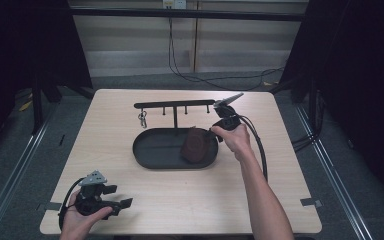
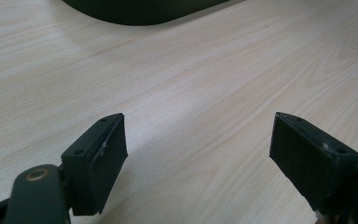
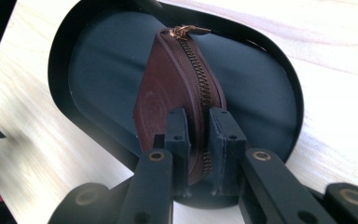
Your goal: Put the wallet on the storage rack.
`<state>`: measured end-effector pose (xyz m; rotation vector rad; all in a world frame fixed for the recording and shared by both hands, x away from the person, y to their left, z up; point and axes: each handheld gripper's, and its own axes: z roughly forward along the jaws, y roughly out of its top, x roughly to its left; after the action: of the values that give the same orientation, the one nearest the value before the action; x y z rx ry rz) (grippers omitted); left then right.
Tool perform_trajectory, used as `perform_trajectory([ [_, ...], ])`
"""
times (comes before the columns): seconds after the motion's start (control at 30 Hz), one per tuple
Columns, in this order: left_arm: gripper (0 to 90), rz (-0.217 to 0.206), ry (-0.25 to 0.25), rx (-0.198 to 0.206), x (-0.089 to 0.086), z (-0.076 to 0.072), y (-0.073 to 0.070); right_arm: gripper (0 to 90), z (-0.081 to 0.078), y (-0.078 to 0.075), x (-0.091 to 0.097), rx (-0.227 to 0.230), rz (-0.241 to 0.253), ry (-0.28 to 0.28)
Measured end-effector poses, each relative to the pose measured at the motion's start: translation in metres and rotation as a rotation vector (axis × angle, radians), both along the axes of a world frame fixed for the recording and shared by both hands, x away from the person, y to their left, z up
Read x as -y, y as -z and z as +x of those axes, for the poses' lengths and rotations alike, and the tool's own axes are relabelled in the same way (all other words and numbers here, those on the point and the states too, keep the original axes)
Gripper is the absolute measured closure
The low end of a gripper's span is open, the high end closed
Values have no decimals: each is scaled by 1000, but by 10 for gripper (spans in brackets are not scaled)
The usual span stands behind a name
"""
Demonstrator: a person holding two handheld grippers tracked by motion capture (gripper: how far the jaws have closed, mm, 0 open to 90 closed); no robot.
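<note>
the right gripper (image 3: 198,128) is clamped on the zipped edge of a brown leather zip pouch (image 3: 168,93), holding it upright over the right end of the black oval metal tray (image 3: 279,79). the left gripper (image 2: 198,144) rests with jaws wide apart over the pale wooden table (image 2: 205,74), at its near left corner.

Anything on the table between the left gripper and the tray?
No, just bare tabletop between the left gripper and the black tray, seen in the high view and the left gripper view.
</note>
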<state>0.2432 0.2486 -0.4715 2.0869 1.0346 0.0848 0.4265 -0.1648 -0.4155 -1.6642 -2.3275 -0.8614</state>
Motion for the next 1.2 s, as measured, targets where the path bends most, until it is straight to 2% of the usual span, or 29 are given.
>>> perform_trajectory([
  [0.13,188,-3,5,-1,0,0,0,786,1,4,-2,0,0,3],
  [0.4,188,1,7,-1,0,0,0,779,1,14,4,-15,39,27],
  [0.43,188,4,9,-1,0,0,0,776,1,17,6,-16,46,44],
  [0.5,188,1,6,-1,0,0,0,774,1,20,8,-16,47,55],
  [0.53,188,2,6,-1,0,0,0,822,2,22,8,-17,43,54],
  [0.73,188,0,9,-2,-1,0,0,818,3,33,7,-14,29,78],
  [0.93,188,1,8,0,0,0,0,808,2,35,3,27,-7,74],
  [1.0,188,-1,5,0,0,0,0,806,1,36,2,22,10,72],
  [1.2,188,-2,1,1,0,0,0,749,0,35,3,53,31,74],
])
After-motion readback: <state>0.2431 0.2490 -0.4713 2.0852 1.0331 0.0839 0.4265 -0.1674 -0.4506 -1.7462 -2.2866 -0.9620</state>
